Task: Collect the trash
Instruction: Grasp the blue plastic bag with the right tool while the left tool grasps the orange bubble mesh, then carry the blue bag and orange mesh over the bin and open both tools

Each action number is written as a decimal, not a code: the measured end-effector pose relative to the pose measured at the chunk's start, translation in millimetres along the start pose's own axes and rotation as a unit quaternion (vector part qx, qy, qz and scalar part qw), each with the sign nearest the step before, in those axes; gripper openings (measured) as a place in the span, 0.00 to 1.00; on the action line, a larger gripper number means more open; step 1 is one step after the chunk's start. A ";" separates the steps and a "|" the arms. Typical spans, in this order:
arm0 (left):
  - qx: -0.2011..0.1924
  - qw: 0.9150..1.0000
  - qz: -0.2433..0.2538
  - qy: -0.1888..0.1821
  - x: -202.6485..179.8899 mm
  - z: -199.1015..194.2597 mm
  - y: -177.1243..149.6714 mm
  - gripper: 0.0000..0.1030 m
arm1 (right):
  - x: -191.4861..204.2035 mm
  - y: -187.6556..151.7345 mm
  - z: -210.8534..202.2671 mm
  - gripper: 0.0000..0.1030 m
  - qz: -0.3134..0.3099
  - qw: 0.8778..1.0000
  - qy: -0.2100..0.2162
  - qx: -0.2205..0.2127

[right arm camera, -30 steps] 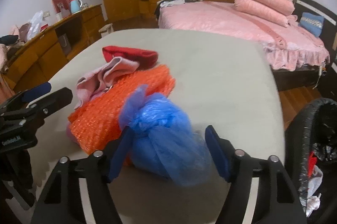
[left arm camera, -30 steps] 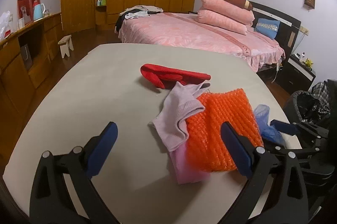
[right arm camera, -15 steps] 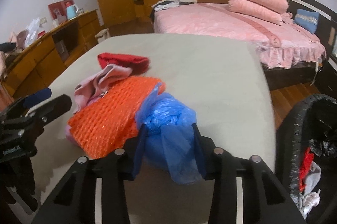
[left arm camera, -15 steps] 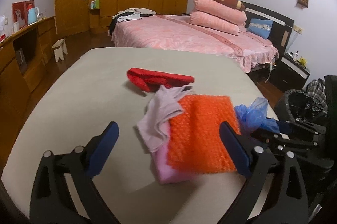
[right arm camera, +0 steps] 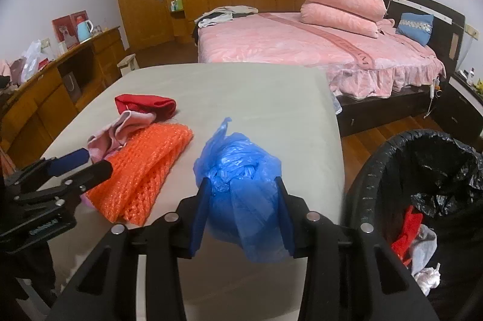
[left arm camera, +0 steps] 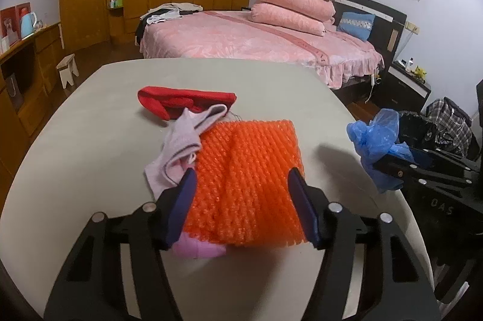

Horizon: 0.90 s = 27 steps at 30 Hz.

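Right gripper [right arm camera: 241, 212] has its fingers [right arm camera: 199, 212] clamped on the blue plastic bag [right arm camera: 241, 179], which bulges out between them and hangs clear above the table [right arm camera: 265, 100], near the table's right edge. Just past that edge sits the black-lined trash bin [right arm camera: 422, 170], with red and white scraps lying inside it. From the left wrist camera the same blue bag [left arm camera: 377, 139] shows off the table's right side, with the bin [left arm camera: 422, 127] right behind it.

Over to the left gripper [left arm camera: 241, 203]: its fingers [left arm camera: 182, 200] stand apart, one on either side of the near end of the orange mesh sheet [left arm camera: 247, 170]. Whether they touch the sheet, I cannot tell. The orange mesh lies flat on the table [left arm camera: 90, 155], toward the near side. Tucked under its left edge is a pale pink cloth [left arm camera: 181, 142], and a pink patch pokes out at the mesh's near left corner. Just beyond the cloth, toward the middle of the table, lies a red cloth [left arm camera: 184, 102], touching the pink one.

Beyond the table's far edge stands a pink bed [left arm camera: 256, 40] with stacked pillows.
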<state>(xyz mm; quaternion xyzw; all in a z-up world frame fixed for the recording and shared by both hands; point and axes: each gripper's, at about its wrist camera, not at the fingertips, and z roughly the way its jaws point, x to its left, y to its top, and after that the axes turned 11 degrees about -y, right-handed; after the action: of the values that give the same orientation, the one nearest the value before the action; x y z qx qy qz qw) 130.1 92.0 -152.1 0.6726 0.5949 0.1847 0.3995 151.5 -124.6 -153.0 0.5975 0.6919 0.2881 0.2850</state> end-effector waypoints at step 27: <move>0.023 1.000 0.007 -0.009 -14.5 13.6 0.0 0.18 | -5.9 -0.1 -10.0 0.40 0.008 1.000 -0.003 -0.009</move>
<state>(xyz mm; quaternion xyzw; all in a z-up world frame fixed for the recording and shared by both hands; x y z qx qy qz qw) 136.7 73.9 -157.1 0.6871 0.5907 0.1675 0.3884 144.8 -131.0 -146.0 0.6011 0.6838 0.2946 0.2903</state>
